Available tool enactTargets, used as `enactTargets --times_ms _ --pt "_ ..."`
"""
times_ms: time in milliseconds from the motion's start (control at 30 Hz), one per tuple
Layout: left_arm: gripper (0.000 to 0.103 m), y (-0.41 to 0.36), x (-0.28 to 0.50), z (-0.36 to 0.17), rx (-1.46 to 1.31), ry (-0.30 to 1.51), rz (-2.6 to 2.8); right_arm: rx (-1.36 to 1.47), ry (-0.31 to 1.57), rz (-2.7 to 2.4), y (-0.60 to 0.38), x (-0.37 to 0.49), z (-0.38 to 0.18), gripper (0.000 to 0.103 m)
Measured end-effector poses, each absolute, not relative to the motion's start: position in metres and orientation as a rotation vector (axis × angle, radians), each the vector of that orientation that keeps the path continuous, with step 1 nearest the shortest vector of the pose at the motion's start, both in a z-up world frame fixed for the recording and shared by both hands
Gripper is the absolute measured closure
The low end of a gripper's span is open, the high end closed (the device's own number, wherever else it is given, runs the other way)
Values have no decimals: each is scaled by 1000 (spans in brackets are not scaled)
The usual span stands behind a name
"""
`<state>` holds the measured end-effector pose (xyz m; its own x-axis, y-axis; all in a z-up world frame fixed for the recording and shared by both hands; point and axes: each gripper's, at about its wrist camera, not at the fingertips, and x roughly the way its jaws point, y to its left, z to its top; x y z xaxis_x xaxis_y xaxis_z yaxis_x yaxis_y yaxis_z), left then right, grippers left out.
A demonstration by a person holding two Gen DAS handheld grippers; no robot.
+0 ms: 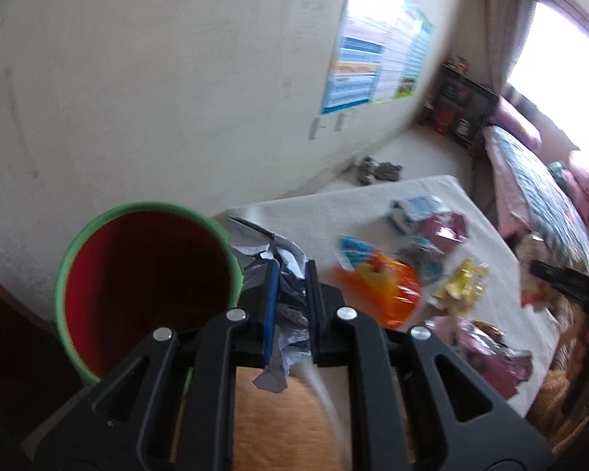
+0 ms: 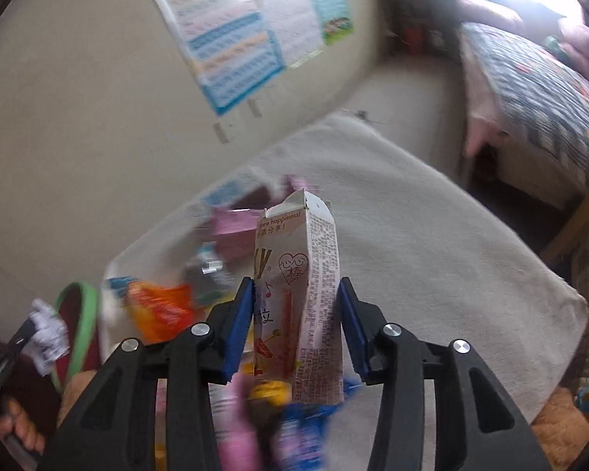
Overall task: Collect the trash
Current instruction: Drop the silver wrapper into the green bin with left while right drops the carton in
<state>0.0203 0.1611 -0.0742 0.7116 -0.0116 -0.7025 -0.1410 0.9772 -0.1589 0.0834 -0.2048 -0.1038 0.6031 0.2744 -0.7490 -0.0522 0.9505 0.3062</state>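
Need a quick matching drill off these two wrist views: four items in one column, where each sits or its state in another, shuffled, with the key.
Items:
1. crumpled paper
2. snack box
3. bin
4. orange wrapper

Place or state:
A. lying on the white table cover
B. between the right gripper jaws
C. green rim, red inside, beside the table
D. pinched in the shut left gripper

Pairs: 1-D, 2-B, 3-C, 4-A
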Motion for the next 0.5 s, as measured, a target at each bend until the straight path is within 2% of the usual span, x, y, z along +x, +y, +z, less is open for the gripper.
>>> enactTargets --times_ms 500 --pt "90 281 -11 -116 -342 860 337 178 1033 754 69 107 -97 59"
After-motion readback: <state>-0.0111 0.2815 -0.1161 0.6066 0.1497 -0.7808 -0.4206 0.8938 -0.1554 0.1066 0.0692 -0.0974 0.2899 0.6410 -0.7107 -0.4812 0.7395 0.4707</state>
